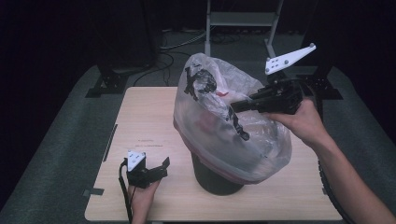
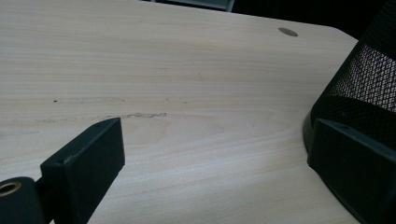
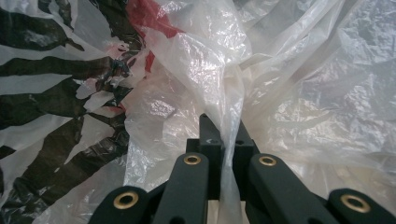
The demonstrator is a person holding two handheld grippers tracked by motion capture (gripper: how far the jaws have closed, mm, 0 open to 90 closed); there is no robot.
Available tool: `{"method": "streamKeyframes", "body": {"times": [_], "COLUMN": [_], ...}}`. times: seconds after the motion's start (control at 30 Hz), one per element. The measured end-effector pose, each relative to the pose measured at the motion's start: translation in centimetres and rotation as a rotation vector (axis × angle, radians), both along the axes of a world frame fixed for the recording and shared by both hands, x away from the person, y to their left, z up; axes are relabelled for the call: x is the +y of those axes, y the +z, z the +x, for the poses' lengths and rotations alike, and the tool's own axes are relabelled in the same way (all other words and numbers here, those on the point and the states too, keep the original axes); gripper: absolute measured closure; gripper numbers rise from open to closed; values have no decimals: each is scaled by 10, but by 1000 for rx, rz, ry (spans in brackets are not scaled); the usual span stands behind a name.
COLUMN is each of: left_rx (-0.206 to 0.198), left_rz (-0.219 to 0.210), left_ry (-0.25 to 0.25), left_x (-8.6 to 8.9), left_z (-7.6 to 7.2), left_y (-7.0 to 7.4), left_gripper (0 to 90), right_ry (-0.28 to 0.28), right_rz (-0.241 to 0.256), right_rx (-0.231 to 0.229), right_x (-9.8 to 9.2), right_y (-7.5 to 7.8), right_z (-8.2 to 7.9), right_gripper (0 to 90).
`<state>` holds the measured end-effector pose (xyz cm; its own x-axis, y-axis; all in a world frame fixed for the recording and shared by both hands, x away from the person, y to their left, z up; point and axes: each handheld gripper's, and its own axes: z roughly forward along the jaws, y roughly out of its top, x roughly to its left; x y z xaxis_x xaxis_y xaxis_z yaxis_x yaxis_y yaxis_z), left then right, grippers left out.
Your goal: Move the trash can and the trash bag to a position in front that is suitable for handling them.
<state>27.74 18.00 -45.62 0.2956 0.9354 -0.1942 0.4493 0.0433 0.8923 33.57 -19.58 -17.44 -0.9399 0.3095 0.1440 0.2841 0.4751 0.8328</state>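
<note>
Black jaws of the left gripper (image 1: pixel 159 169) stand wide apart and hold nothing; it rests low on the table (image 1: pixel 144 121), near the person's edge, just beside the foot of the bin (image 1: pixel 217 179). The left gripper view shows one jaw close against the bin's black mesh wall (image 2: pixel 369 79), with bare wood grain between the jaws.

Farther back, the right gripper (image 1: pixel 236 106) is closed on a twisted fold of the bag (image 1: pixel 233 116); the right gripper view shows the clear film (image 3: pixel 232 140) pinched between the two jaws. The bag is drawn over the bin's rim and bulges above it at the table's centre-right.

Step in hand, as judged: fitting or lifting the bag at the bin, with the right gripper pulling the film and the left free. The next move probably calls for the left gripper to steady the bin, or to take a second hold on the film opposite, so that the pull does not tip the bin.

Markings: black and red print (image 1: pixel 201 84) on the bag, crumpled and unreadable. A faint line of small text (image 1: pixel 149 141) on the table, too small to read. No brand can be made out
</note>
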Motion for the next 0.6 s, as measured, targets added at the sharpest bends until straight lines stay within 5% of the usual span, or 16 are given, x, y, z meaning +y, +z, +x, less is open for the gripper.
{"method": "streamKeyframes", "body": {"times": [0.6], "left_rx": [-2], "left_rz": [-5], "left_ry": [2], "left_x": [1], "left_z": [0], "left_y": [0], "left_gripper": [30], "right_ry": [-2], "right_rz": [-43], "right_rx": [-6], "right_x": [2], "right_y": [-8], "right_z": [0], "right_gripper": [890]}}
